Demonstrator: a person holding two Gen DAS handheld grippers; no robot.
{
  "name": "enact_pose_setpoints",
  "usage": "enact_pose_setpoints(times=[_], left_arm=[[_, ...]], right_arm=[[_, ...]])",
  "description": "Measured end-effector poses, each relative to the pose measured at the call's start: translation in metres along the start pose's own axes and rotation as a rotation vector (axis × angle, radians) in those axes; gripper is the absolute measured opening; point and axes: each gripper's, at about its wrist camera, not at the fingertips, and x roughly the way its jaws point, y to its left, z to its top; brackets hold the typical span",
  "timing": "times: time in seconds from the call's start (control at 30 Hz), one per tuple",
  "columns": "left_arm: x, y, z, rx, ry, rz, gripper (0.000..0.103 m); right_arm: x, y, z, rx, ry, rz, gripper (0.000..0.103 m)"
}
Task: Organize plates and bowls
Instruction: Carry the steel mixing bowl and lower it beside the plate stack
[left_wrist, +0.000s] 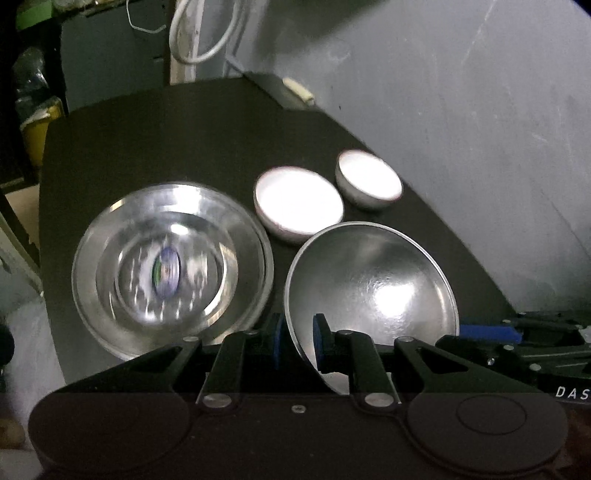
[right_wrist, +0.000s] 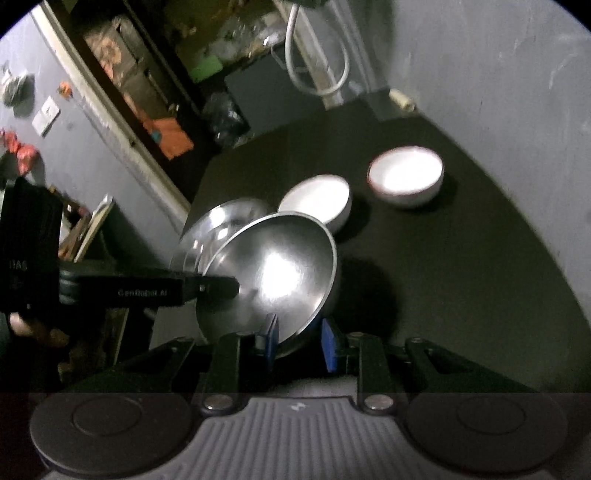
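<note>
Left wrist view showed the left gripper (left_wrist: 299, 341) pinching the rim of a tilted steel bowl (left_wrist: 373, 280), lifted off the dark table (left_wrist: 184, 140); the right gripper (right_wrist: 300, 341) straddled the opposite rim, contact unclear. Held by thin, slick edges, the bowl could likely twist free and clatter onto the steel plate (left_wrist: 170, 258) just beside it. Both white bowls (left_wrist: 299, 203) (left_wrist: 367, 184) behind looked empty; the plate carried only a small sticker
</note>
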Motion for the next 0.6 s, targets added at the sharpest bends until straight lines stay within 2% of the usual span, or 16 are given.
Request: enact_pose_setpoints(times=[0.33, 0.6], left_arm=[[-0.002, -0.003, -0.031, 0.033, 0.11, -0.007, 0.02], [-0.006, -0.003, -0.033, 0.04, 0.118, -0.001, 0.02]], right_arm=[[-0.002, 0.001, -0.01, 0.001, 0.067, 0.014, 0.029], [0.0, 0.006, -0.014, -0.017, 0.101, 0.024, 0.029]])
